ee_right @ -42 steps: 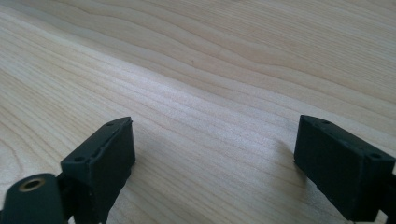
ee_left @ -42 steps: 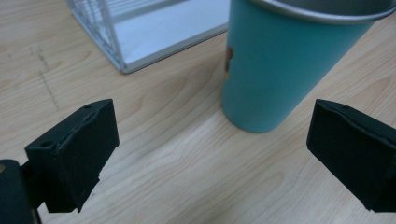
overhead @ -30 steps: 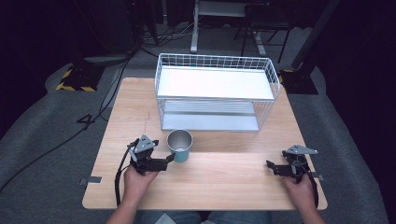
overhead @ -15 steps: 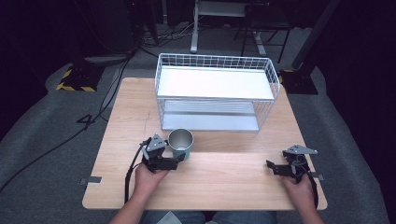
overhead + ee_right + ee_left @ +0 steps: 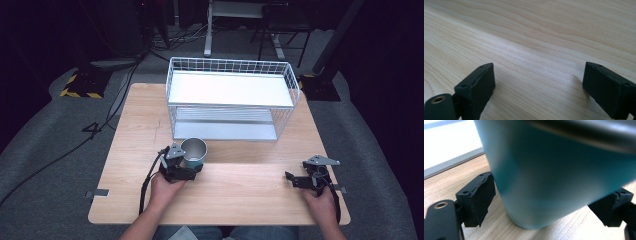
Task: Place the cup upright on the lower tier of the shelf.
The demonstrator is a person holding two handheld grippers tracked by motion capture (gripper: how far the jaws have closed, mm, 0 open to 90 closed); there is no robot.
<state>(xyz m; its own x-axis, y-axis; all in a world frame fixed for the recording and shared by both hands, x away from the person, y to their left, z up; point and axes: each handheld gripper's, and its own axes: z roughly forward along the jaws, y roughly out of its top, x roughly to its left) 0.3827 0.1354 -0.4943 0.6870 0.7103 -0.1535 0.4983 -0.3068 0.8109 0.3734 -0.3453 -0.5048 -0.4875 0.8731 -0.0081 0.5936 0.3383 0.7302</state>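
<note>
Where the person's two forearms come in over the near edge of the light wooden table, each hand holds one claw. The left claw sits left of centre with its jaws spread on either side of a single teal metal cup with a silver rim; in the left gripper view the cup stands upright on the wood between the two black pads, close to both, though whether either pad presses the wall cannot be told. The right claw rests near the table's right edge, well apart from the cup, its jaws released and wide; the right gripper view shows bare wood grain between its pads.

A broad bare stretch of tabletop lies between the two claws. The high view shows the cup's open mouth and silver inside, while the left gripper view gives its teal outer wall and base.

Just beyond the cup stands one white wire rack with two shelves, reaching to the table's far edge, with narrow strips of wood left and right of it.
</note>
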